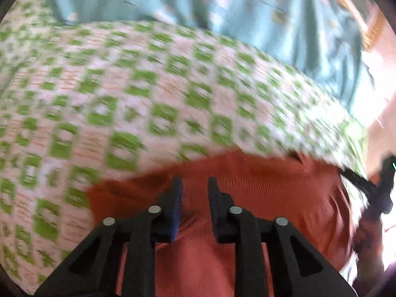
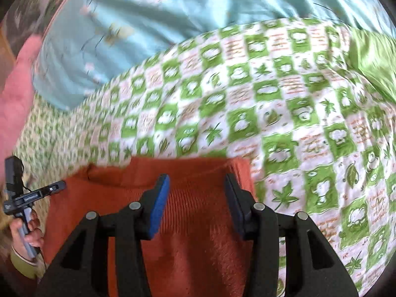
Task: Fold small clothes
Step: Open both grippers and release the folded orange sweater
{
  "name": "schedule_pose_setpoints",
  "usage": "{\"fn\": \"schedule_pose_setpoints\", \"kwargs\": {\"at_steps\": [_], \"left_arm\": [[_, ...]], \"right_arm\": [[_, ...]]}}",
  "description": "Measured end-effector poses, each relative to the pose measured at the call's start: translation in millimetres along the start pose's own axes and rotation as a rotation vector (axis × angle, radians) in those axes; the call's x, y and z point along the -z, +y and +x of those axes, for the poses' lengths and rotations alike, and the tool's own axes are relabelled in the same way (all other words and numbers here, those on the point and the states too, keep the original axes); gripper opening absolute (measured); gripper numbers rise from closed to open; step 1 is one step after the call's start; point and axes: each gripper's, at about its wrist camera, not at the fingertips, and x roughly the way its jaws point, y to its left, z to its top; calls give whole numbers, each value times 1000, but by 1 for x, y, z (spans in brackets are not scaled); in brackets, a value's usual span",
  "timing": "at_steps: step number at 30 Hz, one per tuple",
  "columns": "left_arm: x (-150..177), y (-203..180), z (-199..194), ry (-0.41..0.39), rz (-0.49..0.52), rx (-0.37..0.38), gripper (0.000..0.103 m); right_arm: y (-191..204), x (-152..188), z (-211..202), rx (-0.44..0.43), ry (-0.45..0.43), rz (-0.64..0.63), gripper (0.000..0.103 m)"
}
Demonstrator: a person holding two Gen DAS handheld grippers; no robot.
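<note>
An orange-red knit garment (image 1: 272,188) lies on a green-and-white checked bedspread (image 1: 123,99). My left gripper (image 1: 195,182) hangs over the garment's near part with a narrow gap between its jaws and only the cloth showing behind them; this view is blurred. In the right wrist view the same garment (image 2: 203,259) shows a straight far edge and a folded right edge. My right gripper (image 2: 196,178) stands open above it, jaws wide apart, with nothing pinched. A hand (image 2: 27,235) holds the left gripper (image 2: 57,186) at the garment's left side.
A light blue satin quilt (image 2: 148,12) lies bunched along the far side of the bedspread (image 2: 272,111). A shiny green cloth (image 2: 371,57) sits at the far right. Something blurred and pink (image 2: 14,86) fills the left edge.
</note>
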Motion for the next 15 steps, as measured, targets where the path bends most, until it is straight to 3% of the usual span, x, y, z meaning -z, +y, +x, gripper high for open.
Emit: {"fn": "schedule_pose_setpoints", "kwargs": {"at_steps": [1, 5, 15], "left_arm": [[-2, 4, -4, -16, -15, -20, 33], [8, 25, -29, -61, -78, 18, 33], [101, 46, -105, -96, -132, 79, 39]], "right_arm": [[-1, 3, -7, -13, -7, 11, 48], [9, 17, -32, -60, -24, -13, 48], [37, 87, -70, -147, 30, -52, 48]]}}
